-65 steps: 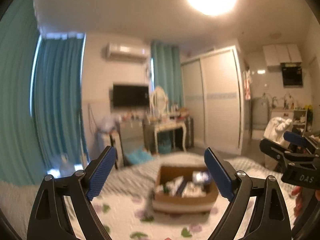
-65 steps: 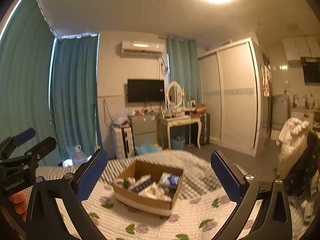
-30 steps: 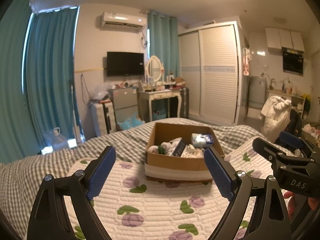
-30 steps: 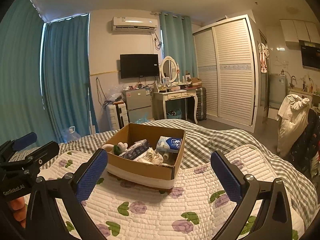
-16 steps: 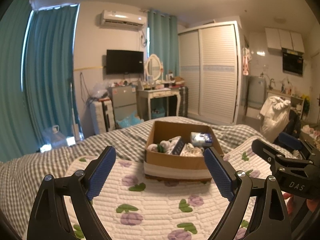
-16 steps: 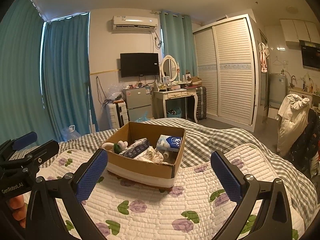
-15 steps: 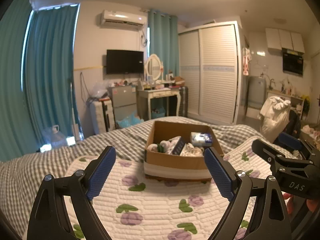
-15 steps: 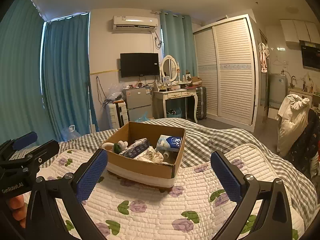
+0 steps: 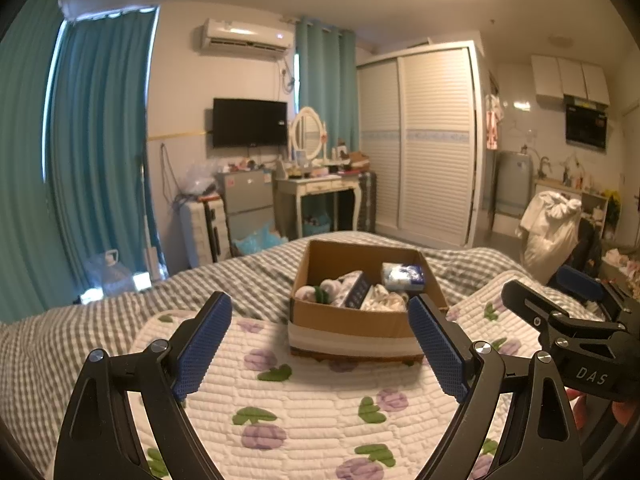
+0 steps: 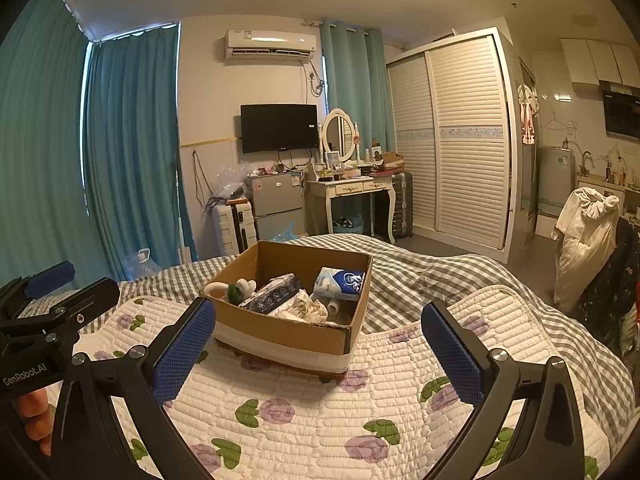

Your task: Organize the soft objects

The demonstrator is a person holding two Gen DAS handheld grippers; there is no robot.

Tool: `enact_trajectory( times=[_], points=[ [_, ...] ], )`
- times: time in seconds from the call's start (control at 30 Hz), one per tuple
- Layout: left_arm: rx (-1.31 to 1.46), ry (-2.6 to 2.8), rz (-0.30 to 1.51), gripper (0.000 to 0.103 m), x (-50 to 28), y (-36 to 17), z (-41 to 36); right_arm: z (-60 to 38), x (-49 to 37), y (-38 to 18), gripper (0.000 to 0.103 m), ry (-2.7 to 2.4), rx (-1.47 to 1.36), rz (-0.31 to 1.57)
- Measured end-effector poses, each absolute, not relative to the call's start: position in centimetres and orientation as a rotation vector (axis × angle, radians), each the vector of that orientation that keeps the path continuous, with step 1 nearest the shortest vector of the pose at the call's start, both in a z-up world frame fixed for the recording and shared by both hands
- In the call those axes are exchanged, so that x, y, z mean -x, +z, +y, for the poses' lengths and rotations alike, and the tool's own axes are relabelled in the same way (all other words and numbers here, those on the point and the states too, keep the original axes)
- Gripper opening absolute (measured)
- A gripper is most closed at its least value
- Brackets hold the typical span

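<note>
An open cardboard box (image 9: 352, 322) (image 10: 280, 332) sits on a white quilted mat with purple flowers (image 9: 312, 404) (image 10: 320, 412) on the bed. Inside lie a white plush toy (image 10: 234, 286), a dark tissue pack (image 10: 272, 292), a blue-and-white tissue pack (image 10: 340, 282) (image 9: 402, 274) and crumpled cloth (image 10: 304, 306). My left gripper (image 9: 320, 344) is open and empty, held above the mat short of the box. My right gripper (image 10: 318, 354) is open and empty, also short of the box. Each gripper shows at the edge of the other's view.
A grey checked blanket (image 10: 420, 276) covers the bed around the mat. Beyond the bed stand a dressing table (image 10: 352, 192), a small fridge (image 10: 276, 204), a wardrobe (image 10: 460, 140) and teal curtains (image 10: 120, 152). Clothes hang on a chair (image 10: 584, 240) at the right.
Over the last two seconds both views tilted down from the ceiling toward the bed and box. In the last half second almost nothing has moved.
</note>
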State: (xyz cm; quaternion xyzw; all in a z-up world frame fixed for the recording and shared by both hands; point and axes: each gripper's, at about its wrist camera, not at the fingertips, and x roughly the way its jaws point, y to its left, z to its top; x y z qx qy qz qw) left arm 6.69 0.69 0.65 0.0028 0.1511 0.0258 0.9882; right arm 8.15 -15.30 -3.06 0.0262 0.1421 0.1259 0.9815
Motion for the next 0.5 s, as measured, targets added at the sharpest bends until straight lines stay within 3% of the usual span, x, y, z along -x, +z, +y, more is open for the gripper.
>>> enact_trajectory(
  times=[0.5],
  points=[
    [0.0,0.045,0.313,0.091,-6.71,0.48,0.88,-15.17,-8.29,-3.24,0.103,0.248,-0.059,0.297]
  ],
)
